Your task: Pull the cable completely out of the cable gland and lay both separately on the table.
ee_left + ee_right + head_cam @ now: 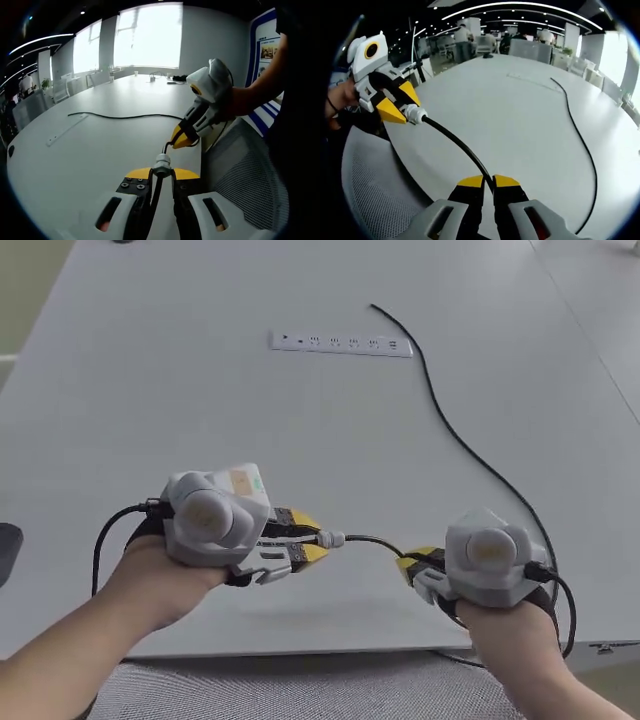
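Left tool (161,174) clamps the white cable gland (161,163), seemingly by its rear. Right tool (488,181) pinches the black cable (455,142).

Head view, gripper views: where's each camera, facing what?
Head view: headset, looking down at table; left hand, right hand, left tongs, right tongs.
Left gripper view: on left tongs, facing cable gland in them; right tongs beyond.
Right gripper view: on right tongs, facing along cable to left tongs.
Shared: all three see cable gland and cable between the tongs.
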`<control>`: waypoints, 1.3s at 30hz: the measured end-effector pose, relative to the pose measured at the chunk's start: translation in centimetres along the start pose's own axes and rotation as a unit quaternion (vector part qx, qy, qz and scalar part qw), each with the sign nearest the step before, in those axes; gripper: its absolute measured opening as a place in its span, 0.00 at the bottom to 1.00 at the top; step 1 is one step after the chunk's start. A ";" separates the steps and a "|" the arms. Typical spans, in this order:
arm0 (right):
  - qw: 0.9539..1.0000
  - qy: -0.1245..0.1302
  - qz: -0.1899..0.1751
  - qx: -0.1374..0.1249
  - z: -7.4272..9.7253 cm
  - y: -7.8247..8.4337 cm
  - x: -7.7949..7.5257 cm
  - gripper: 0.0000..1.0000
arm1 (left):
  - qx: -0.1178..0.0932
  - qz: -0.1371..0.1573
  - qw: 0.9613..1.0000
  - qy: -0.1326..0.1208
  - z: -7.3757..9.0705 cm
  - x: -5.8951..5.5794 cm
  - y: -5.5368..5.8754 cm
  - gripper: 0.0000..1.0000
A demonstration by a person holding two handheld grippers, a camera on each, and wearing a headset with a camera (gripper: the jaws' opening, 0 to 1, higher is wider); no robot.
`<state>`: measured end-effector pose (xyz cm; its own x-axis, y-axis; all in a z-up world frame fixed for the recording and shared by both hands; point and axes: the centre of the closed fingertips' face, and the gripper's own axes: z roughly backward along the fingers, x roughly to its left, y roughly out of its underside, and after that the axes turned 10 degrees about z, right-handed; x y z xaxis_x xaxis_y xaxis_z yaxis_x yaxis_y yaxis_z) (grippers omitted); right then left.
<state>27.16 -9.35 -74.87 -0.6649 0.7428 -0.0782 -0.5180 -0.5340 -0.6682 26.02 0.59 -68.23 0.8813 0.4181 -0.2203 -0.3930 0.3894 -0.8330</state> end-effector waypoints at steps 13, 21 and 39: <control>0.999 -0.013 0.031 0.000 0.5 -0.7 0.6 0.11 | -0.004 0.006 1.000 -0.003 0.2 0.3 0.0 0.15; 0.996 -0.026 0.075 -0.038 1.4 -4.3 2.3 0.19 | -0.007 0.005 1.000 -0.001 0.3 0.4 -0.2 0.16; 0.977 -0.047 0.200 -0.054 0.6 -7.6 5.7 0.14 | -0.005 0.003 1.000 0.012 0.1 0.0 -0.1 0.16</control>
<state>26.97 -1.36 -69.80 -0.8523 0.4392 -0.2842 -0.1492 -0.7247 -0.6727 26.06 0.66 -68.06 0.8852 0.4004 -0.2368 -0.3951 0.3785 -0.8370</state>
